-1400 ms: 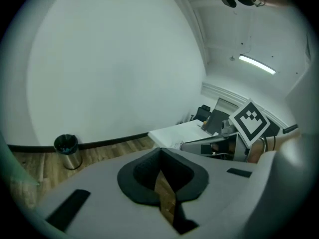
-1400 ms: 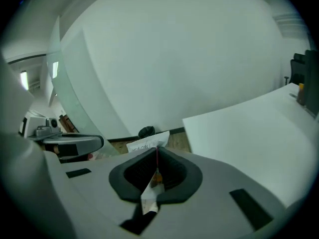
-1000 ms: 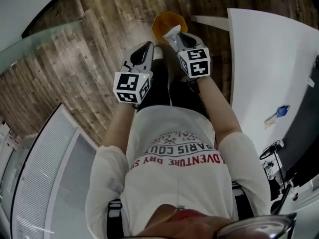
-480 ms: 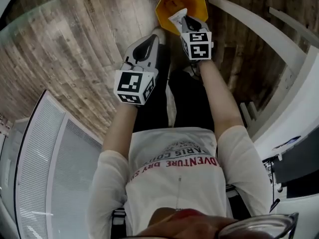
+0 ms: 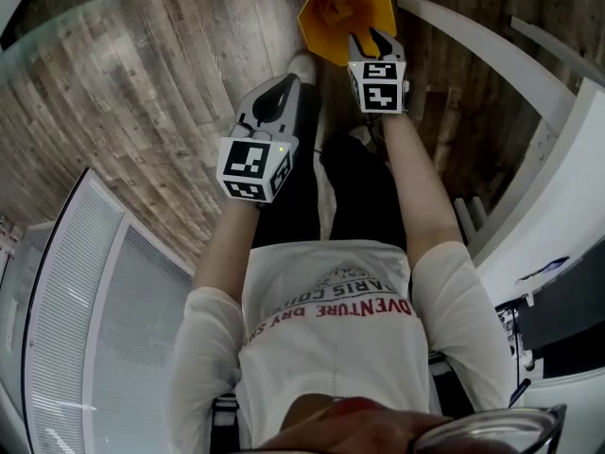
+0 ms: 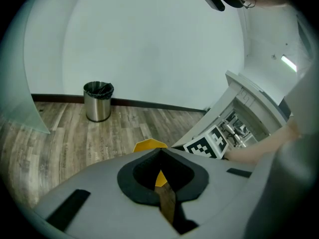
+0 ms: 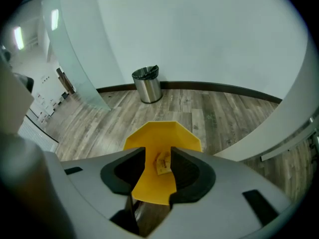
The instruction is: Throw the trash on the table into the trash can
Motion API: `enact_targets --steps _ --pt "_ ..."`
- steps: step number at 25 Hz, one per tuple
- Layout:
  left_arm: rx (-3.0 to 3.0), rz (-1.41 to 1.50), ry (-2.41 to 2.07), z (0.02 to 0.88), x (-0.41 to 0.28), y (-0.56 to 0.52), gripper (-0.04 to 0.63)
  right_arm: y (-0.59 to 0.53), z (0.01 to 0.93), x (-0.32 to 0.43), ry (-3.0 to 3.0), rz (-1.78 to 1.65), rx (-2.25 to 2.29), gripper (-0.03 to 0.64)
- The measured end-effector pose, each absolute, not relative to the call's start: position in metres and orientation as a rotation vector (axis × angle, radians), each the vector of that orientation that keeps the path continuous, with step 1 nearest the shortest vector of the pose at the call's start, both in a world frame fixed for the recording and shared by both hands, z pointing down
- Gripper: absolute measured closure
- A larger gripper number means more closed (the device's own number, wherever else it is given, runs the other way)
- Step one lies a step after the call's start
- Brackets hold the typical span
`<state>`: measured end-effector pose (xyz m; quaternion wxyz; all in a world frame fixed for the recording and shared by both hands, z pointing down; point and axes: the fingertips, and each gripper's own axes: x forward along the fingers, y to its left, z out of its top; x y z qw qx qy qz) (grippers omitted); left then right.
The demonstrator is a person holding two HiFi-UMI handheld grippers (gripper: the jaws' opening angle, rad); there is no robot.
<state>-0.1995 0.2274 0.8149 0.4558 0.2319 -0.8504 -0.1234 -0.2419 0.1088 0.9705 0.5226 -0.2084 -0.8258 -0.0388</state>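
Observation:
A yellow trash can (image 5: 345, 12) with an angular rim stands on the wood floor in front of the person's feet. My right gripper (image 5: 371, 38) hangs just over its near rim, pointing down. Its jaws have just been opening and now stand apart with nothing held. In the right gripper view a small pale scrap of trash (image 7: 163, 162) shows through the gap, down inside the can (image 7: 162, 138) and clear of the pads. My left gripper (image 5: 274, 102) is to the left, over the person's leg, its jaws shut and empty. The can's rim (image 6: 149, 144) peeks past its tips.
A steel waste bin (image 6: 98, 101) (image 7: 147, 84) stands by the far wall. A white curved table (image 5: 567, 187) runs along the right. A slatted white panel (image 5: 85, 310) lies to the left. A frosted glass partition (image 7: 75, 49) rises at the left of the right gripper view.
Both grippers have sunk toward the yellow can. The white scrap that stuck out of the right jaws is gone from them, and those jaws now stand apart.

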Motion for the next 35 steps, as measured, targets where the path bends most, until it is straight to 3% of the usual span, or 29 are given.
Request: enact_targets --steps 4,8,16,21,28,35 --pt "0.605 -0.276 -2.137 0.780 -0.207 0.220 0.572 0.111 0.914 -0.241 -2.063 -0.058 -0.498 0.453" --pt "0.651 -0.252 -2.219 0.714 -0.228 0.208 0.572 0.109 0.818 -0.250 -2.189 -0.039 -0.486 0.570" --pt "0.810 -0.217 -2.329 0.540 -0.261 0.166 0.572 0.078 0.597 -0.265 -2.360 0.121 -0.501 0.583" --pt "1.072 -0.156 -2.330 0.454 -0.275 0.103 0.572 -0.003 0.482 -0.263 -2.563 0.148 -0.244 0.583" --pt "1.541 -0.102 -2.206 0.370 -0.220 -0.045 0.572 -0.131 0.397 -0.166 -2.681 0.215 0.213 0.583" --pt "2.033 0.006 -1.885 0.330 -0.094 -0.184 0.572 -0.241 0.360 -0.014 -2.677 0.283 0.810 0.583"
